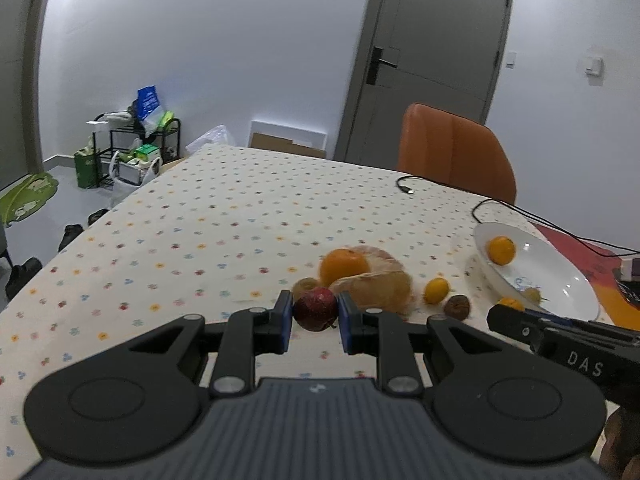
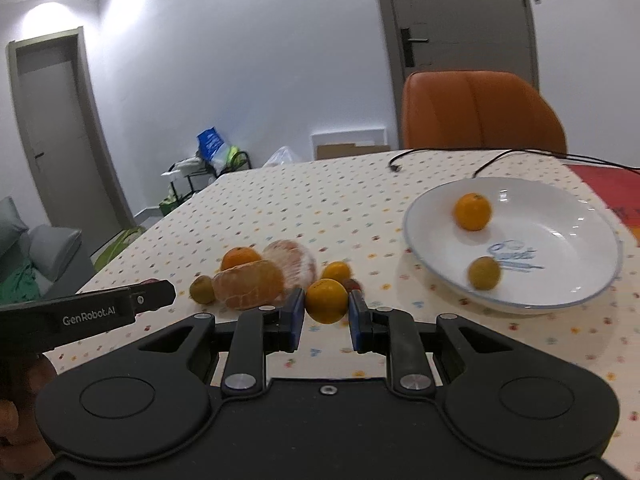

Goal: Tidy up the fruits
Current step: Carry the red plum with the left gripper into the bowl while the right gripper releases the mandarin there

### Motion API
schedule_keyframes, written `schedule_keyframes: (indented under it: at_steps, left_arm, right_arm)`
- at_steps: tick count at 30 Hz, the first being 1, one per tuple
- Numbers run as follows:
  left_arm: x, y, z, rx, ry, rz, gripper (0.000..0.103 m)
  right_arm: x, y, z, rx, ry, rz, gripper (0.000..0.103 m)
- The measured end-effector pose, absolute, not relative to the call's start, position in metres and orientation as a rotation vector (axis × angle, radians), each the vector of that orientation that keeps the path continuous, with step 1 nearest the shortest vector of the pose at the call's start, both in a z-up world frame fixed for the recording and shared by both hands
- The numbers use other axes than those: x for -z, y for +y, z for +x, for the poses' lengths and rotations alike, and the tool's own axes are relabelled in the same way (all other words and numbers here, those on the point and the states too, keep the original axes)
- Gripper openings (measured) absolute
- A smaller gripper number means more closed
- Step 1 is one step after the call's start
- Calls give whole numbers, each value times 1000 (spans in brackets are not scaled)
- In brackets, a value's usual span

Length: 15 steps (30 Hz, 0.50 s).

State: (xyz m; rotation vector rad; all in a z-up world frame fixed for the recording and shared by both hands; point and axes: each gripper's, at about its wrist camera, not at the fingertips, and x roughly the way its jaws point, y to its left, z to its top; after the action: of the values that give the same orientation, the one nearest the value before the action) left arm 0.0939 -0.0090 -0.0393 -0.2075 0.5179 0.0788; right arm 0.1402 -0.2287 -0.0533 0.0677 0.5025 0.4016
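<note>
My left gripper (image 1: 315, 316) clamps a red fruit (image 1: 315, 308), while my right gripper (image 2: 326, 309) clamps a small orange (image 2: 326, 301) near the plate (image 2: 560, 300)

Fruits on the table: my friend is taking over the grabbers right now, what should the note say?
Left gripper: shut on the red fruit.
Right gripper: shut on a small orange fruit.
Done: two fruits sit in the white plate, an orange one and a yellowish one.
Left: both held fruits, plus the pile on the tablecloth, a whole orange, peeled citrus and smaller fruits.
</note>
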Motion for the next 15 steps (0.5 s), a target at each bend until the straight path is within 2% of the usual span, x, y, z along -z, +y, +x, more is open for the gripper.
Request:
schedule_keyframes:
  at_steps: [15]
  left_arm:
    - [22,-64,105,7,483,-131,22]
  right_arm:
    - [45,-287,129,-306,430,127,22]
